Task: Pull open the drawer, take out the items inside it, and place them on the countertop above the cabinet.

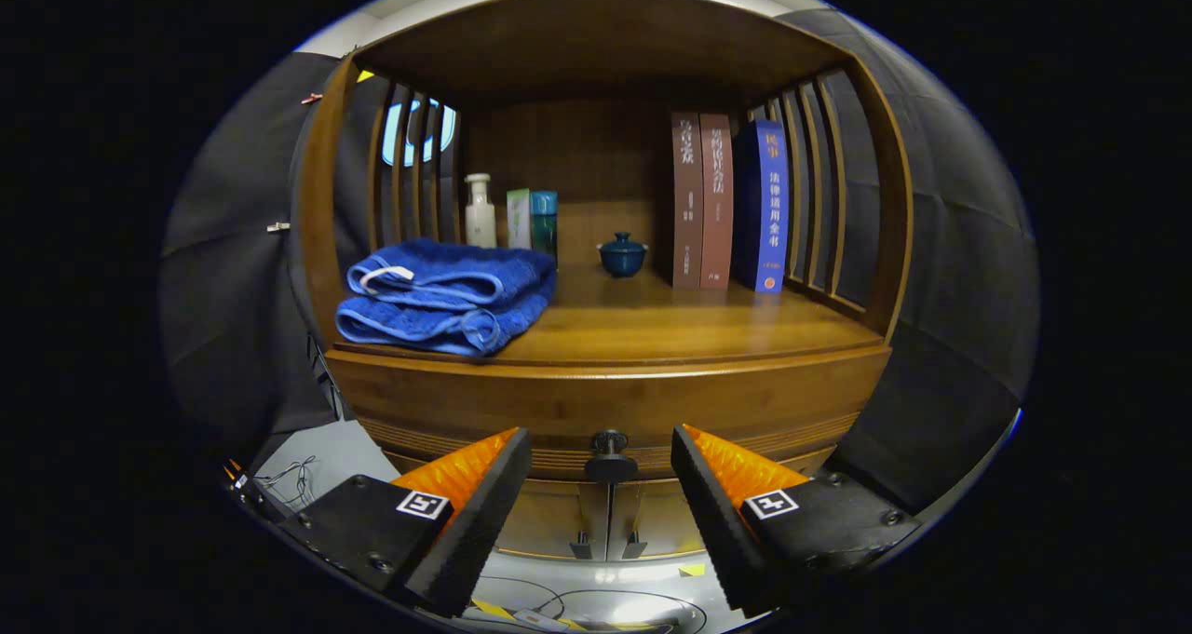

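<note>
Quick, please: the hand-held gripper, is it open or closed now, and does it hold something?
Hand-held gripper: open, holding nothing; its fingers stand either side of the drawer knob, not touching it.

So on the wooden shelf there's a folded blue towel (442, 294) sitting at the front left, and everything else sits relative to that. Right behind the towel you've got a white bottle (480, 210), a small green-and-white box (518, 218) and a teal container (545, 222) lined up against the back, then off to the towel's right is a little dark blue lidded pot (622, 255). Further right from the towel stand two brown books (702, 201) and a blue book (769, 206), upright and touching.
</note>
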